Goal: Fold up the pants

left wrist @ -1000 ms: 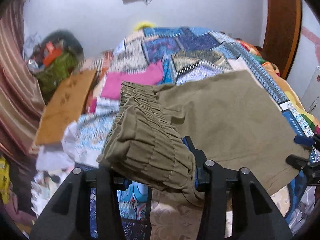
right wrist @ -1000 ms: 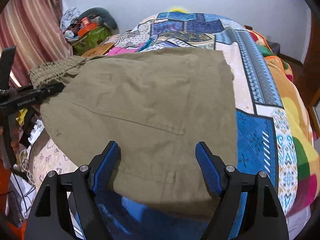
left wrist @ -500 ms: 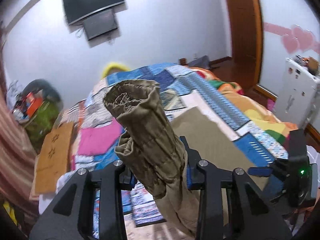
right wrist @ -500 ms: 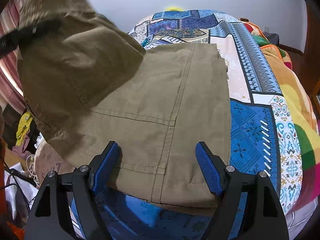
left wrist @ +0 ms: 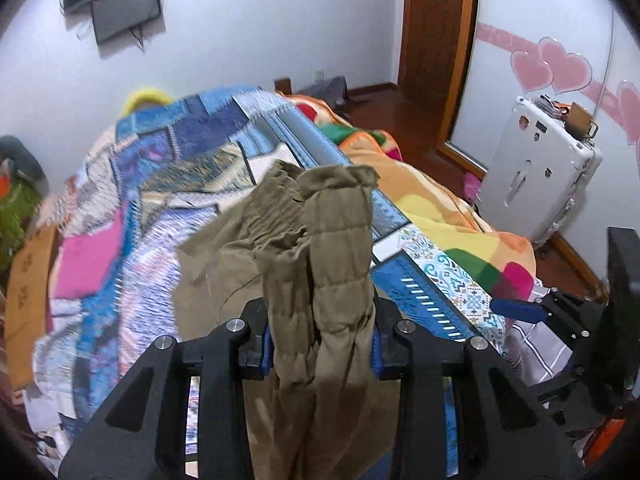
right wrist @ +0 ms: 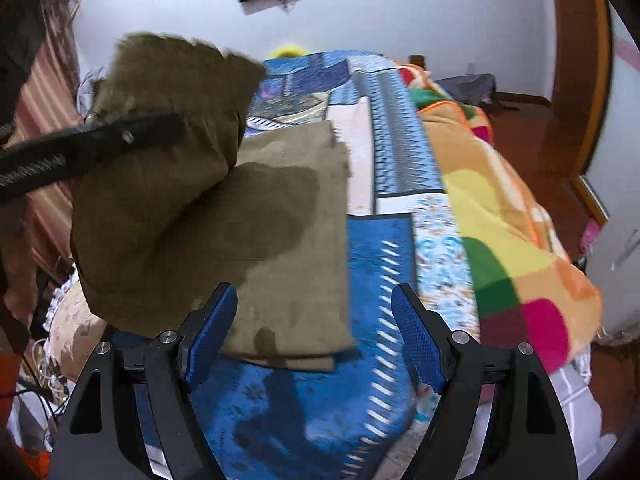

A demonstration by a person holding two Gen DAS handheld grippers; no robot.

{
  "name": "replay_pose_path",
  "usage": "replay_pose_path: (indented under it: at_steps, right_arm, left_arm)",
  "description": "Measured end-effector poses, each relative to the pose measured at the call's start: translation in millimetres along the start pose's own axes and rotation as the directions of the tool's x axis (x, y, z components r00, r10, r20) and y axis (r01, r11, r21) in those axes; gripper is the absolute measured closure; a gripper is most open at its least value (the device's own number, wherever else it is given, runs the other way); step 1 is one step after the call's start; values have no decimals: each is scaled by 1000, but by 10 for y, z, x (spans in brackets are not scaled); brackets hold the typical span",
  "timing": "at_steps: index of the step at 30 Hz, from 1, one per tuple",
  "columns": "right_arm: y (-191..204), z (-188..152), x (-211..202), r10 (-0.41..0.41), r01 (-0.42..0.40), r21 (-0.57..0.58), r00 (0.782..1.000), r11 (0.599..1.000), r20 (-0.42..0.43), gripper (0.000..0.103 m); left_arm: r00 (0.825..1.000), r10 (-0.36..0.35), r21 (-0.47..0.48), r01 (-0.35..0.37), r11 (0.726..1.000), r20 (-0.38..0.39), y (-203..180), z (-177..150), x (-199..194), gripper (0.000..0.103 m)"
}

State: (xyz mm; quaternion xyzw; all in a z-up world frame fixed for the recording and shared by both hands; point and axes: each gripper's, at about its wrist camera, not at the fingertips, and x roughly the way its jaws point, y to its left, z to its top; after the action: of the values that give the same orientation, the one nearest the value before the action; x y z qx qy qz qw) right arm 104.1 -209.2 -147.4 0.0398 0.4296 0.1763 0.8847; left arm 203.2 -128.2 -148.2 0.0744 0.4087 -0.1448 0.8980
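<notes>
On my left wrist view, the left gripper point(left wrist: 318, 350) is clenched on the gathered waistband of the olive pants point(left wrist: 332, 240), which stand up in a bunch between its fingers while the rest drapes onto the patchwork bedspread point(left wrist: 152, 184). On my right wrist view, the right gripper point(right wrist: 314, 336) is spread wide and grasps nothing; it hovers at the near edge of the pants point(right wrist: 288, 240), whose lifted end hangs over the flat part

One pair of olive pants point(left wrist: 320, 264); two grippers, left point(left wrist: 318, 354), right point(right wrist: 314, 336); one patchwork bedspread point(right wrist: 380, 272); one white suitcase point(left wrist: 536, 168); two wall screens point(left wrist: 120, 0).
</notes>
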Motion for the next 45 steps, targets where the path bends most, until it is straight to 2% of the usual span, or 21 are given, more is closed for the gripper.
replay_pose_path:
  at_steps: [4, 8, 9, 11, 13, 18, 20, 24, 27, 30, 34, 37, 40, 41, 43, 45]
  right_arm:
    - [-82, 1, -77, -30, 29, 17, 999, 999, 17, 27]
    - [-151, 34, -176, -44, 42, 38, 998, 998, 45, 26]
    - [-151, 40, -194, -46, 44, 38, 998, 998, 49, 26]
    - [-163, 73, -210, -50, 48, 39, 997, 998, 58, 26]
    - [-165, 95, -223, -49, 47, 40, 997, 998, 64, 26]
    - [-127, 145, -213, -52, 49, 36, 996, 998, 75, 26]
    - [-105, 166, -203, -46, 43, 35, 996, 998, 80, 26]
    - [-52, 232, -84, -29, 27, 29, 997, 999, 76, 23]
    - [-1, 263, 86, -27, 27, 11, 998, 1000, 52, 23]
    - [24, 250, 322, -23, 23, 20, 1000, 1000, 3, 23]
    - [3, 183, 605, -20, 23, 43, 997, 999, -71, 23]
    - [-24, 154, 652, -9, 14, 67, 997, 998, -76, 19]
    - [-18, 156, 682, -4, 10, 62, 996, 998, -91, 17]
    - [-24, 158, 682, -3, 8, 64, 996, 998, -91, 17]
    - [-33, 163, 682, 0, 7, 78, 996, 997, -91, 17]
    - [-43, 175, 675, -7, 15, 83, 996, 996, -93, 17]
  left_arm:
    - [997, -52, -18, 51, 999, -54, -61, 15, 176, 67]
    - [994, -60, 4, 60, 998, -90, -134, -12, 208, 64]
    - [992, -76, 9, 77, 997, -102, -143, -18, 203, 60]
    - [984, -134, -7, 134, 991, -114, -110, -28, 167, 35]
    - [983, -161, -28, 160, 987, -87, -56, -42, 87, 29]
    - [995, -98, -55, 96, 994, -36, 229, -17, -66, 24]
    - [999, -28, -61, 27, 998, -29, 430, -10, -59, 23]
    - [996, 68, -89, -72, 993, -57, 855, 14, 99, 23]
    - [987, 124, -112, -136, 984, -107, 1189, 60, 349, 22]
    - [981, 127, -130, -147, 981, -147, 1399, 115, 595, 22]
    - [974, 76, -135, -106, 985, -212, 1577, 213, 1021, 22]
    - [961, 41, -128, -78, 989, -273, 1636, 299, 1431, 19]
    - [939, 26, -124, -73, 990, -343, 1686, 318, 1828, 16]
    - [938, 48, -96, -86, 992, -343, 1673, 310, 1901, 9]
    - [944, 122, -5, -129, 992, -305, 1592, 288, 1918, 5]
    - [948, 144, 27, -142, 990, -282, 1564, 236, 1884, 5]
